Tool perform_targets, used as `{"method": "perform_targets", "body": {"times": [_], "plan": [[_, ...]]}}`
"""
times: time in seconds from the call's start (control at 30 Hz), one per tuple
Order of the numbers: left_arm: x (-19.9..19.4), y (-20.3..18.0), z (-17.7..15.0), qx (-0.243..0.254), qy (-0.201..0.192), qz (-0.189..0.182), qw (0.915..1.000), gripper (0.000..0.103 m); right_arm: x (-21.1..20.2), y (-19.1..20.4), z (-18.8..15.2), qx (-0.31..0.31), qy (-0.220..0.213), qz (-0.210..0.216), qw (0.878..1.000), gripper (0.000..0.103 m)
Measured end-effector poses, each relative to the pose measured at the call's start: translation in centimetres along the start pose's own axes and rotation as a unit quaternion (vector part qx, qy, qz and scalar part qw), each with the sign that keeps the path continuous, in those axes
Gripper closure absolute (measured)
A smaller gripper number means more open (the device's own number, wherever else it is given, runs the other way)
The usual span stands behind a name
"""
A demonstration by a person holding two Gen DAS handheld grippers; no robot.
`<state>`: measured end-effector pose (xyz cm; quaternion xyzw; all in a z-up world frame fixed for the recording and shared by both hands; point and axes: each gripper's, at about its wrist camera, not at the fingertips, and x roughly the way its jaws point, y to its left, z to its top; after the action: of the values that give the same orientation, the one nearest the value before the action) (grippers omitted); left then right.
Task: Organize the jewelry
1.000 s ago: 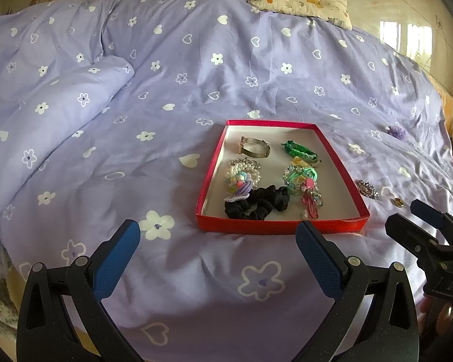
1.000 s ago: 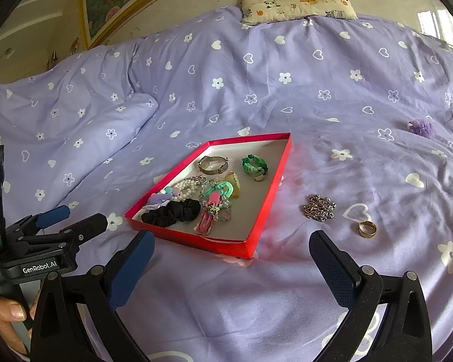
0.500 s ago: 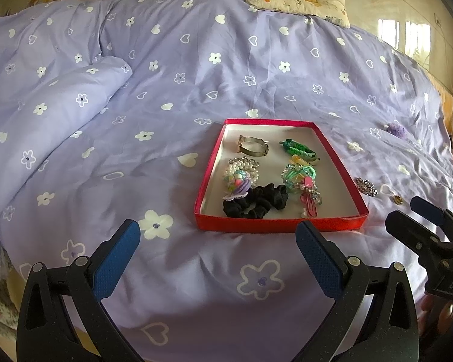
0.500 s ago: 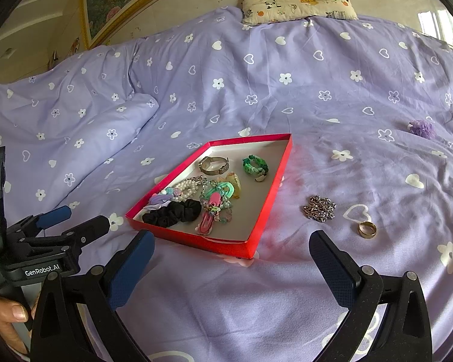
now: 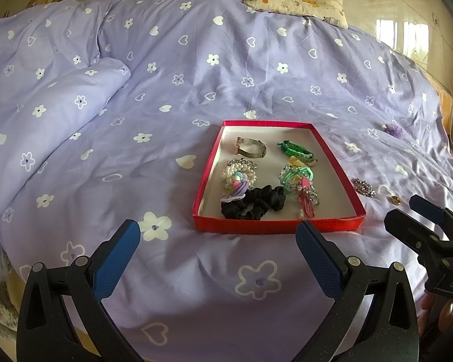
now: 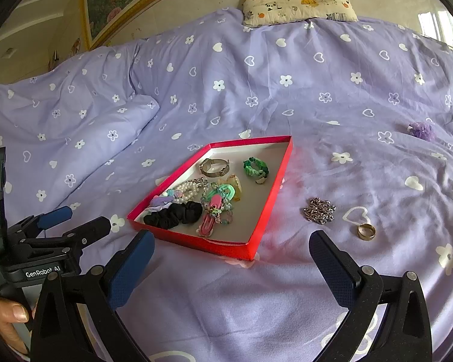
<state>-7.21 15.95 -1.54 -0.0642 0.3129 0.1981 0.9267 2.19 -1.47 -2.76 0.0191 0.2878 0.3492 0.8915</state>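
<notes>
Most pcs already in red tray [image 6: 268,208] on bed [image 6: 287,286]. Silver chain [image 6: 319,210], gold ring [image 6: 366,231], purple bit [image 6: 422,130] left outside, right of tray. Both grippers [image 5: 217,252] [image 6: 231,261] spread wide, empty.

A bedroom at home.

We see a bed [image 5: 256,69] that fills nearly both views, spread with a lilac duvet [image 6: 332,96] printed with white flowers and hearts and rumpled into folds on the left. At its far edge we find a small cream pillow [image 6: 299,1] with cartoon animals, lying against a pale wall [image 6: 196,6]. On that wall we see a gold-framed painting [image 6: 120,3] of flowers. We also catch window light [image 5: 404,34] at the right, and on the duvet a red tray [image 5: 274,226] of hair ties and bracelets.
</notes>
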Motion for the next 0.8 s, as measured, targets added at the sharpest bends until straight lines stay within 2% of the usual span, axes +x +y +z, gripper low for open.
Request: {"method": "perform_targets", "body": {"times": [0.8], "plan": [[-0.16, -0.12, 0.51, 0.005, -0.001, -0.006, 1.0000, 0.000, -0.37, 0.18, 0.42, -0.001, -0.004, 0.001, 1.000, 0.000]]}}
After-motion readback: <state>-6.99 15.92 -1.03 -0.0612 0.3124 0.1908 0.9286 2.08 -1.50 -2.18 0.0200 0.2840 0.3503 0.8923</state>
